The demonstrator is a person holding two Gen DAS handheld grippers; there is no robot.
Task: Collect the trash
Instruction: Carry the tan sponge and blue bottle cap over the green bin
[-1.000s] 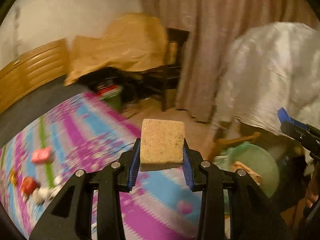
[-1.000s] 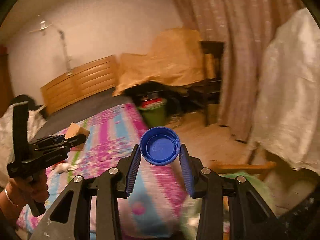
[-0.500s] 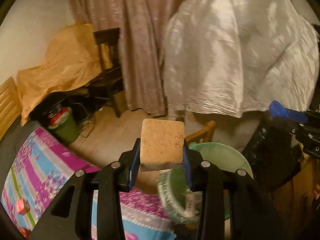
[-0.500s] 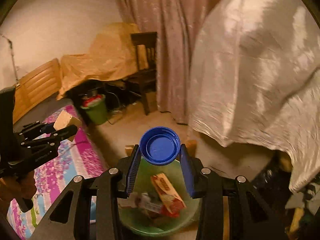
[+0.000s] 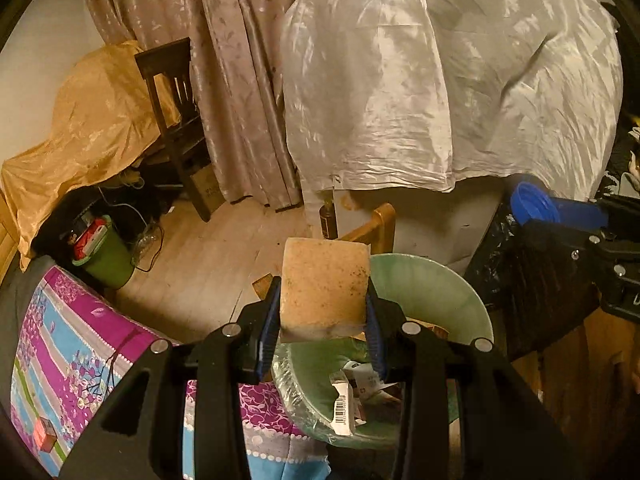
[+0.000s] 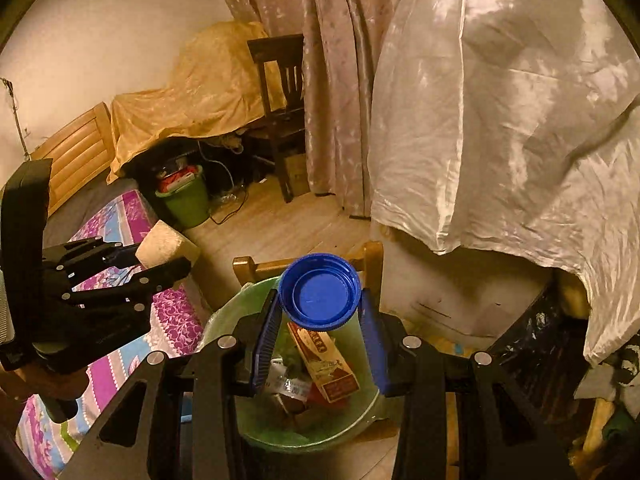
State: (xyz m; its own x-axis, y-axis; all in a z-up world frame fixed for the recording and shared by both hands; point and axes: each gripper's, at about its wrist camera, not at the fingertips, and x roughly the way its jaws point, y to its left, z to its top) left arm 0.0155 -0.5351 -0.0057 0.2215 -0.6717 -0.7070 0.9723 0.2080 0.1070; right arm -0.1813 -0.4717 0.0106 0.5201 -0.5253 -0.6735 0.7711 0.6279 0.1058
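Left claw [image 5: 322, 316] clenched on tan sponge block [image 5: 323, 292], held above near rim of green trash bin [image 5: 448, 284]. Right claw [image 6: 320, 330] clenched on blue bottle cap [image 6: 320, 290], hovering over bin opening. Bin holds cartons, wrappers. Patterned bed [image 5: 68, 352] at left.

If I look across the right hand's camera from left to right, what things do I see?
left gripper holding the sponge → small green bin → dark wooden chair → blue cap → white draped sheet
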